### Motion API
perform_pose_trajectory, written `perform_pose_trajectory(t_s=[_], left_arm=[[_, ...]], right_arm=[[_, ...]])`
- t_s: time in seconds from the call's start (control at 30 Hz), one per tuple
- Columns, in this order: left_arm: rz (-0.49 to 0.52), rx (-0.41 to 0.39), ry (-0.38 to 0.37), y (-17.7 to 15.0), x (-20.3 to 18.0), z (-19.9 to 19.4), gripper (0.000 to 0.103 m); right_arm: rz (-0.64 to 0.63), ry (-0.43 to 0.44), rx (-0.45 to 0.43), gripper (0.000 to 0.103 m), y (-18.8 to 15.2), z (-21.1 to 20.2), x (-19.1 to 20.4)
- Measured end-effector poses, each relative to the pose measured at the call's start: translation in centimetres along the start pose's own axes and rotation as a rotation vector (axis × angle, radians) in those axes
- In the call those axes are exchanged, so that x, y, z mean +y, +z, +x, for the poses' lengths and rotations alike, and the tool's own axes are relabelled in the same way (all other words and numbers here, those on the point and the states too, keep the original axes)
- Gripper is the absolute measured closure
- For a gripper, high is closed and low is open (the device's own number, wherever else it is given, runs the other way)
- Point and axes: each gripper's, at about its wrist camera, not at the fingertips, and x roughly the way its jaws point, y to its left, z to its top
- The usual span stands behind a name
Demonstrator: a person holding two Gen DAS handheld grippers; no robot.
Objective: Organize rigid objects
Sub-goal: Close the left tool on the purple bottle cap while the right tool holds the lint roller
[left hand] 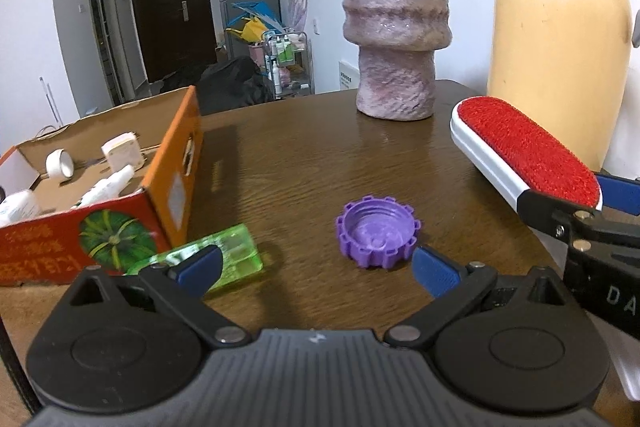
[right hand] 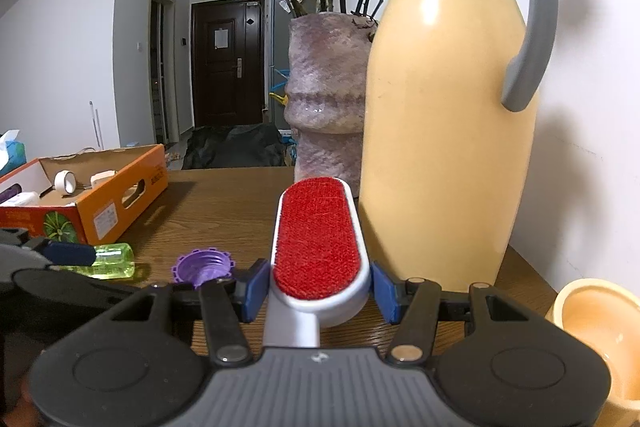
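While the red-faced lint brush with a white plastic body [right hand: 318, 247] is clamped across its width in the right hand-held gripper [right hand: 318, 287], long axis pointing straight ahead and lifted off the brown wooden desk [left hand: 304, 155], the open orange cardboard box [left hand: 176, 163] lies well off to that gripper's left. Nearer the box, the left hand-held gripper [left hand: 316, 273] stands wide and empty, with the purple ribbed screw cap [left hand: 378, 231] just ahead of it.
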Motion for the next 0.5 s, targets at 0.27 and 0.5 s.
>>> perform_pose_trajectory(t_s=[0.27, 0.5], left_arm=[[0.040, 0.007, -0.013, 0.9, -1.3, 2.2, 0.000], [0.063, 0.013, -0.036, 1.5, -1.9, 3.4, 0.013]], right_arm=[[-0.001, 0.004, 0.004, 0.049, -0.1, 0.9, -0.7], [-0.004, 0.011, 0.004, 0.049, -0.1, 1.3, -0.9]])
